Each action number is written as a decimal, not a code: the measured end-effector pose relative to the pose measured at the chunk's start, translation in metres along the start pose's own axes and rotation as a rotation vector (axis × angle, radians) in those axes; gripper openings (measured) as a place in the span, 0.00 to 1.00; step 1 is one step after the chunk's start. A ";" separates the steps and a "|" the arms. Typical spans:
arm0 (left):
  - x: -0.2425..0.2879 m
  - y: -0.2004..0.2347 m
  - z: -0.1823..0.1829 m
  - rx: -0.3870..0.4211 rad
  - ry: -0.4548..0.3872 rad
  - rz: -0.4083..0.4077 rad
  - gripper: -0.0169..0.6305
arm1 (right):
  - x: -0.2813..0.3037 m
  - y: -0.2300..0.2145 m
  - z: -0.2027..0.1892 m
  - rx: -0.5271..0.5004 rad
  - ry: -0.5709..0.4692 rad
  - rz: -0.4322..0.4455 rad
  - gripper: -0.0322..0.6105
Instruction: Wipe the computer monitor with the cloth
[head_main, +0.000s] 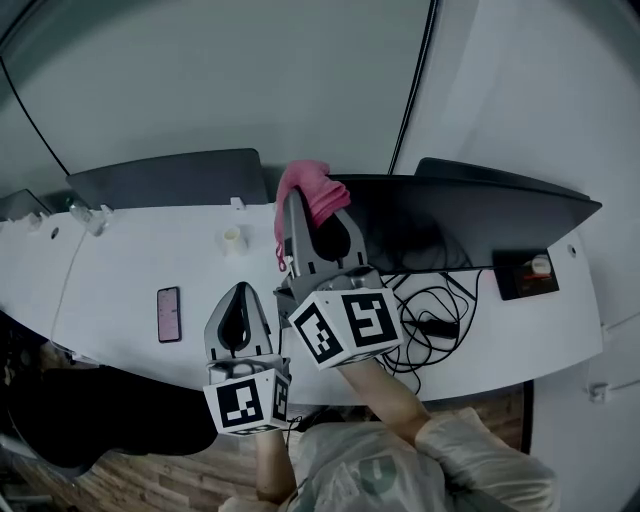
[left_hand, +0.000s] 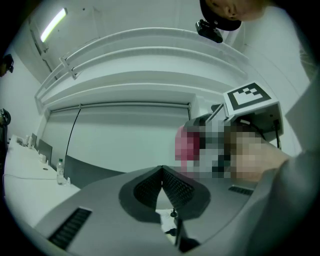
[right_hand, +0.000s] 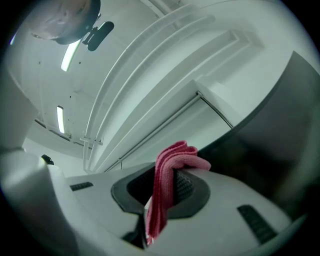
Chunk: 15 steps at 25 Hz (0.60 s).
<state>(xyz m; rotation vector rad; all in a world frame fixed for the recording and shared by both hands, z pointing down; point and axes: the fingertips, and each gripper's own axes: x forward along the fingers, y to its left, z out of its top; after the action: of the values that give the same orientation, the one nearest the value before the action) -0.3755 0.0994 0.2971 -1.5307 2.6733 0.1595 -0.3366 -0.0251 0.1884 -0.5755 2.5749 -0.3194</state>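
A folded pink cloth (head_main: 311, 192) is pinched in my right gripper (head_main: 318, 203), raised at the top left corner of the dark computer monitor (head_main: 480, 215). In the right gripper view the cloth (right_hand: 165, 190) hangs between the jaws of the right gripper (right_hand: 168, 175), and the monitor's dark surface (right_hand: 282, 145) fills the right side close by. My left gripper (head_main: 239, 312) hovers lower over the white desk (head_main: 120, 270), shut and empty. In the left gripper view the tips of the left gripper (left_hand: 161, 171) meet, and the cloth (left_hand: 182, 145) shows beyond them.
A phone (head_main: 169, 313) lies on the desk at left, a small white cup (head_main: 232, 240) behind it. Tangled black cables (head_main: 432, 312) lie under the monitor. A small black device (head_main: 525, 271) sits at right. A grey partition (head_main: 165, 180) runs along the desk's back; a bottle (left_hand: 60, 172) stands far left.
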 end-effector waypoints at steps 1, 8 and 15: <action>-0.001 -0.001 0.001 -0.001 -0.001 0.000 0.05 | 0.000 0.003 -0.001 -0.008 0.011 0.014 0.14; -0.008 -0.006 0.014 -0.016 -0.024 -0.008 0.05 | -0.005 0.038 0.056 -0.319 -0.091 0.140 0.13; -0.010 -0.008 0.022 -0.012 -0.045 -0.024 0.05 | 0.008 0.038 0.106 -0.671 -0.087 0.213 0.14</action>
<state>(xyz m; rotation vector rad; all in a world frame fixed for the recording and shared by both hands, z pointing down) -0.3632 0.1063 0.2758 -1.5426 2.6238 0.2058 -0.3026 -0.0079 0.0821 -0.5090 2.5949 0.6506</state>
